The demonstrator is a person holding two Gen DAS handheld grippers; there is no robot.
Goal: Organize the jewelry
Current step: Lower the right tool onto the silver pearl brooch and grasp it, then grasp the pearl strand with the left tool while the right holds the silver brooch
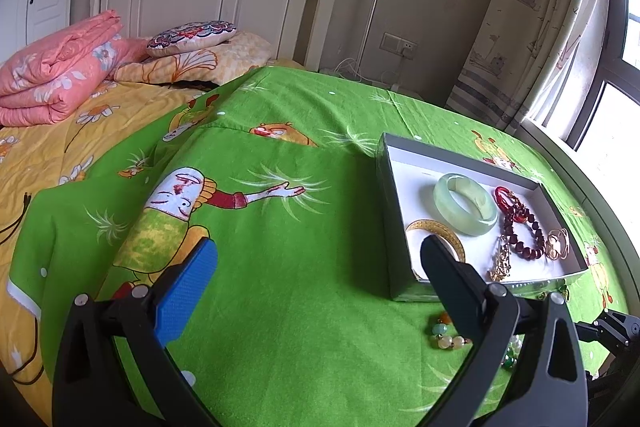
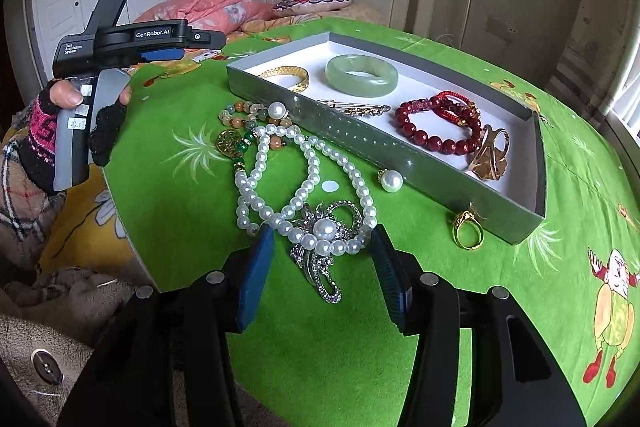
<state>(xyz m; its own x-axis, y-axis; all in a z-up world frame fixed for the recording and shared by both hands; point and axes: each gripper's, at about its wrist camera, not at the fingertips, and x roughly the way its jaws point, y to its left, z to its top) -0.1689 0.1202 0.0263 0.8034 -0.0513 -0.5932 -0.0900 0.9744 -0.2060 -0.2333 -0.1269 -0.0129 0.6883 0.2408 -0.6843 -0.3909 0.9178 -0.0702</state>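
A green cartoon-print cloth (image 2: 320, 347) covers the surface, and one shallow grey box (image 2: 400, 147) with a white floor sits on it toward the far right. Inside the box lie seven pieces: one jade bangle (image 2: 362, 75), one gold bangle (image 2: 286, 77), one dark red bead bracelet (image 2: 434, 135), one red cord bracelet (image 2: 454, 105), two gold rings (image 2: 490, 155) lying together, and one gold brooch (image 2: 354, 109). On the cloth near the box rest one pearl necklace (image 2: 304, 187), one silver pearl brooch (image 2: 326, 247), one multicoloured bead bracelet (image 2: 250, 115), one gold ring (image 2: 468, 227) and two loose pearl earrings (image 2: 390, 181).

The right gripper (image 2: 322, 267) hovers with its jaws spread either side of the silver brooch, pinching nothing. The left gripper (image 1: 320, 291) is held up to the left, jaws wide apart and empty.
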